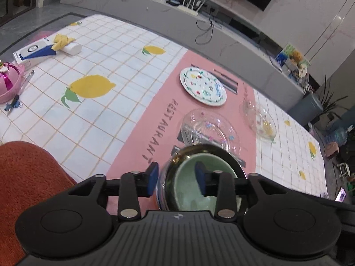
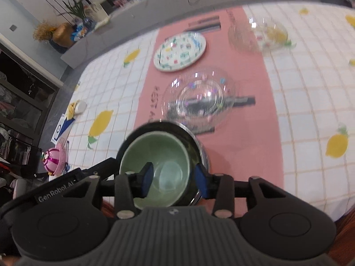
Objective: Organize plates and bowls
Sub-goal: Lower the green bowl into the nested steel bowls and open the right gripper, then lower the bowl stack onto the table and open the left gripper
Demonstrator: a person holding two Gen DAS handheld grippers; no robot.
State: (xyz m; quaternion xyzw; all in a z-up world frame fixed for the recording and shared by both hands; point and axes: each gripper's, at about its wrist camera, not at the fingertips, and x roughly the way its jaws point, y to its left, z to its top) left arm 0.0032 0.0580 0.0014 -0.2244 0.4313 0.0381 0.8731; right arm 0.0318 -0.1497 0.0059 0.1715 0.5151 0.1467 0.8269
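Note:
A pale green bowl sits nested inside a dark, shiny metal bowl at the near end of the pink placemat. My left gripper is open and straddles the bowls' left rims, one blue pad outside the metal wall and the other inside the green bowl, neither pressing. In the right wrist view my right gripper is open across the right rims of the green bowl and the metal bowl. Beyond lie a clear glass dish, a patterned white plate and a second clear glass bowl.
The table wears a lemon-print checked cloth. At its far left are a pink round container, a white and blue box, a yellow rag, a pen and scissors. Red-orange fabric lies at the near left edge.

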